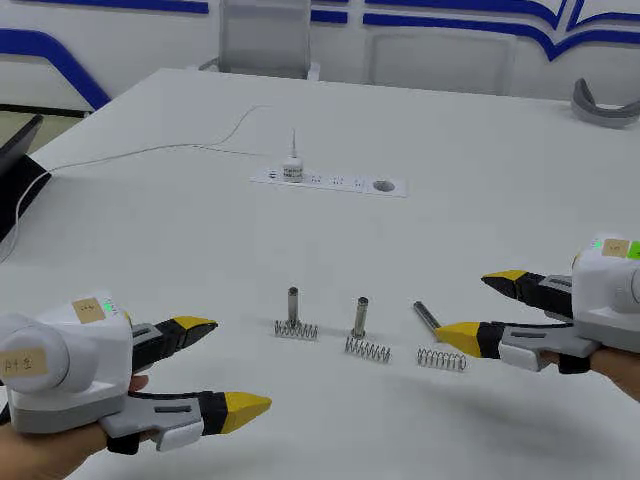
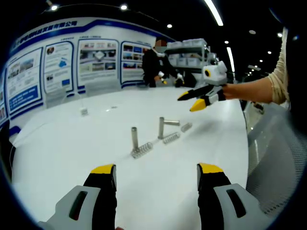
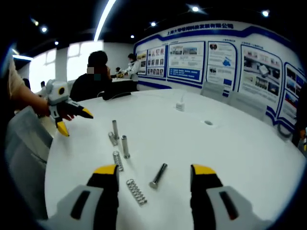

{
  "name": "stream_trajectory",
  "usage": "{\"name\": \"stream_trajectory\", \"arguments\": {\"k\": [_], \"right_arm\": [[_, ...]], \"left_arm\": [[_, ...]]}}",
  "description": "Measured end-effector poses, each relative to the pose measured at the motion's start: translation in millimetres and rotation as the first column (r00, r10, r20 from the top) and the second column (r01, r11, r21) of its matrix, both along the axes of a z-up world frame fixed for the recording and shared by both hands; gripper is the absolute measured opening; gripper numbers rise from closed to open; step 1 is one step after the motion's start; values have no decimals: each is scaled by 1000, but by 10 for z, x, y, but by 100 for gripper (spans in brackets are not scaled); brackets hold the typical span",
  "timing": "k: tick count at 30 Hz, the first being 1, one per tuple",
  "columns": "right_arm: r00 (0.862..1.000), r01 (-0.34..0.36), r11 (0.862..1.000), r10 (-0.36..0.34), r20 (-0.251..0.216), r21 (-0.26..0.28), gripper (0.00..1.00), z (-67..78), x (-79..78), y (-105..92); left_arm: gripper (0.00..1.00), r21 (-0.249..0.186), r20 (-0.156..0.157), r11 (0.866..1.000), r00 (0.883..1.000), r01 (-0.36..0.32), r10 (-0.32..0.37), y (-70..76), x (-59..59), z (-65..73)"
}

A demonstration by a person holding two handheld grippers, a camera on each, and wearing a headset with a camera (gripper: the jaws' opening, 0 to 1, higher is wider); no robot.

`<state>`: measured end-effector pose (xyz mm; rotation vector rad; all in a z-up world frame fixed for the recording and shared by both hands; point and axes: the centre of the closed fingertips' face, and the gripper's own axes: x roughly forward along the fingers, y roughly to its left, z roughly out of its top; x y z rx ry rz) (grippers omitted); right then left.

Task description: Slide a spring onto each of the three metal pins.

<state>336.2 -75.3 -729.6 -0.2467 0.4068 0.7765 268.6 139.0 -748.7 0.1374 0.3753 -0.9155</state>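
**Fingers.** Both pairs stand wide apart and empty. The left gripper and right gripper hover just over the counter, touching nothing.

**Springs, three.** Small bare wire coils, all lying flat; none is on a pin.
- First spring: just beside the lower right fingertip, the closest item to it.
- Second spring: between the two pairs of fingers.
- Third spring: also between the pairs, nearest the left fingers.

**Pins, three.** Short, metal.
- First pin: on its side, just off the right fingers and beside the first spring.
- Second pin: upright, with the second spring at its foot.
- Third pin: upright, with the third spring at its foot.

**Handling (judged).**
- The springs are probably very light and compliant. They are apt to roll, and may squirt from the fingers if pinched hard.
- Grip a spring lightly across the coils towards one end, leaving the other end open to pass over a pin top.
- The pins are stiff and smooth, and the standing ones would likely topple at a nudge.
- The fallen pin probably needs standing up or steadying first.

**Beyond the fingers.** A power strip lies well apart from the pins, with a small white bottle on it and a cable trailing away.
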Motion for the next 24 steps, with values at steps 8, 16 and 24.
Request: {"name": "stream_trajectory", "arguments": {"k": [8,16,24], "right_arm": [[998,41,999,-43,-54,-34,52,-102,170,15],[990,96,993,-101,-95,-62,41,-167,347,30],[981,121,985,-138,-139,-122,33,-329,425,54]], "left_arm": [[69,-1,-3,1000,1000,0,0,-24,-32,-10],[69,-8,-6,1000,1000,-5,5,-44,-33,-13],[69,-7,-13,1000,1000,-3,3,-40,-37,-51]]}}
